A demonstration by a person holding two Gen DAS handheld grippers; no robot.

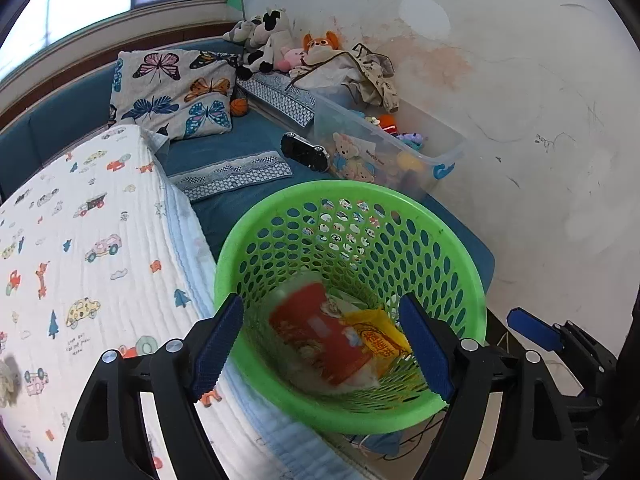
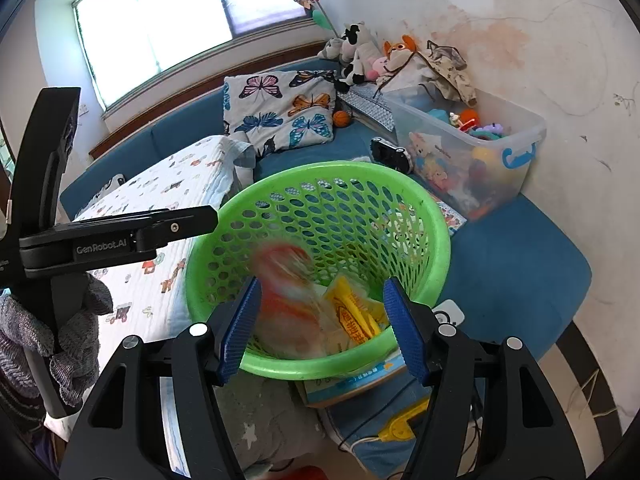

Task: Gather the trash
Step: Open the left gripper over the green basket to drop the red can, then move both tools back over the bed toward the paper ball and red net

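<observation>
Left gripper at bottom of frame, fingers spread wide, nothing between the pads; they frame the near rim of the green basket from above. Right gripper same deal: fingers spread, not pinching anything, near rim of basket just under them.

Trash sits in the basket bottom: red wrapper, motion-blurred in both views, and a yellow packet touching it on its right. Can't tell if the red one is settled or mid-air.

Basket sits on the blue couch, beside a white quilt with car print at left of frame. In the right wrist view a booklet lies partly under the basket's near edge.

Farther back: black handheld gadget just past the basket, clear toy bin at right against the wall, butterfly pillow upper left, plush toys in the corner.
</observation>
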